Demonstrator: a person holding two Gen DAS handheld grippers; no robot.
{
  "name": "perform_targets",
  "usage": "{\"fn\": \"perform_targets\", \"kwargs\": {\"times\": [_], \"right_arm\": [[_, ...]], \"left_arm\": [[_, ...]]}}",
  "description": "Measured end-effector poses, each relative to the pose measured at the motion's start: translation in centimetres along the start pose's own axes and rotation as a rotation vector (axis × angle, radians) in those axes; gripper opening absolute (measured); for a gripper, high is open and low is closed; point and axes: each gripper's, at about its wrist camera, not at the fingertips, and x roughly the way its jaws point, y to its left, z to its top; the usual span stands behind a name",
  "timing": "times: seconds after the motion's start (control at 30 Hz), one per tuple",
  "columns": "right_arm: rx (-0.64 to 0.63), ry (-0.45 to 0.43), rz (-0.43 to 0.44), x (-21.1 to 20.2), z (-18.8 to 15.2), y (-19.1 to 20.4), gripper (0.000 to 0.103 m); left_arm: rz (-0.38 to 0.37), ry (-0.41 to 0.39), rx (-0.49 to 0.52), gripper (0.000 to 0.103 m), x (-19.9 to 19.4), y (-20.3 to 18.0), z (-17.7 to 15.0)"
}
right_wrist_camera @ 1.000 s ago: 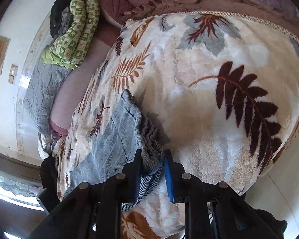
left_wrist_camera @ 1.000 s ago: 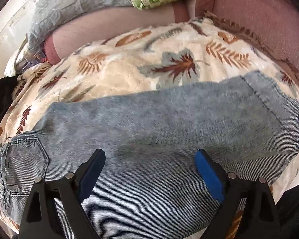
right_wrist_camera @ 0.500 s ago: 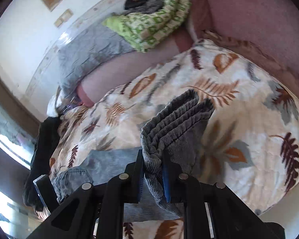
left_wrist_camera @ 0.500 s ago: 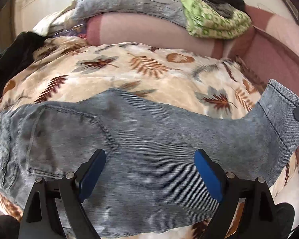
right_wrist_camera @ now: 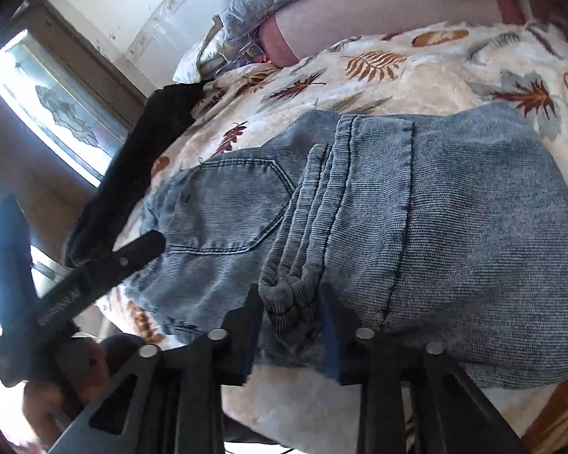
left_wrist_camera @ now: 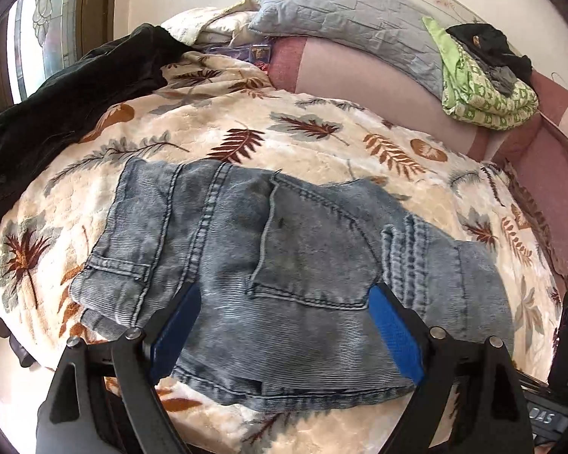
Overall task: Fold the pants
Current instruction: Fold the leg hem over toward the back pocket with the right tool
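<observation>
Faded blue denim pants (left_wrist_camera: 284, 257) lie on a leaf-patterned blanket (left_wrist_camera: 322, 143), folded over so the leg hems rest on the seat near the back pocket (left_wrist_camera: 306, 249). My left gripper (left_wrist_camera: 284, 325) is open and empty, hovering over the near edge of the pants. In the right wrist view the pants (right_wrist_camera: 454, 227) fill the middle. My right gripper (right_wrist_camera: 291, 325) has its jaws partly apart around the bunched hems (right_wrist_camera: 291, 287), which still sit between the pads. The left gripper (right_wrist_camera: 75, 295) shows at the left of that view.
A black garment (left_wrist_camera: 56, 106) lies on the bed's left side. A grey quilted pillow (left_wrist_camera: 352, 26) and a green patterned bundle (left_wrist_camera: 484, 90) rest on the pink headboard cushion (left_wrist_camera: 359, 75). A window (right_wrist_camera: 56, 102) is at the left.
My right gripper carried the leg hems over and laid them on the seat of the pants; its jaws have widened. The left gripper pulled back, showing the whole folded pants.
</observation>
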Motion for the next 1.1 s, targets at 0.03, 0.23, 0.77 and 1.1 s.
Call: {"fn": "perform_targets", "kwargs": {"times": [0.03,0.23,0.77,1.1], "right_arm": [[0.013,-0.025,0.018,-1.4,0.1,-0.3,0.064],[0.232,-0.183,0.040,-7.3,0.3,-6.3,0.067],[0.362,-0.188,0.172,-6.4,-1.8,-11.8,0.067],[0.383,-0.192,0.221,-6.8,-2.6,-12.5,0.067]], "left_arm": [[-0.026,-0.003,0.007,0.091,-0.4,-0.8,0.2],[-0.260,0.106,0.032,0.091,1.1,-6.4,0.8],[-0.419,0.306,-0.225,0.079,2.4,-7.2,-0.4],[-0.388,0.318,-0.270,0.070,2.8,-7.2,-1.0]]}}
